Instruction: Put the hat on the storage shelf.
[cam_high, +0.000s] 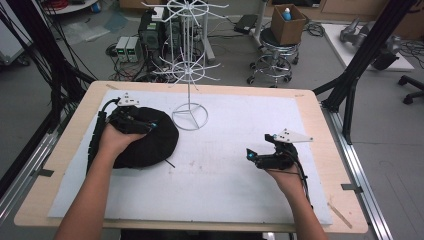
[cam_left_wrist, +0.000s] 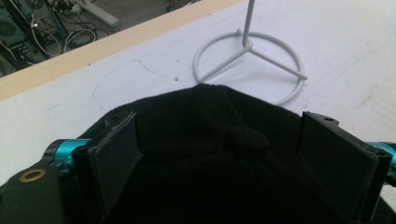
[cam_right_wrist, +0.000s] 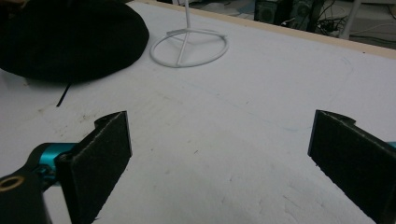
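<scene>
A black cloth hat (cam_high: 155, 145) lies on the left of the white mat (cam_high: 225, 190), just beside the ring base of a white wire display stand (cam_high: 190, 116). My left gripper (cam_high: 151, 125) rests on top of the hat. In the left gripper view it (cam_left_wrist: 220, 122) is open, its jaws wide apart with the hat (cam_left_wrist: 210, 140) bulging between them and the stand base (cam_left_wrist: 250, 65) beyond. My right gripper (cam_high: 250, 153) hovers low over the mat at the right. It (cam_right_wrist: 220, 119) is open with nothing between the jaws; the hat (cam_right_wrist: 70, 37) and stand base (cam_right_wrist: 189, 44) lie farther off.
The stand's wire arms (cam_high: 187, 67) spread out above the table's far middle. A thin black strand (cam_high: 170, 163) sticks out from the hat's near edge. The wooden table edge (cam_high: 330, 150) frames the mat. Black frame posts (cam_high: 350, 100) stand at the right, and a stool, boxes and cables sit on the floor behind.
</scene>
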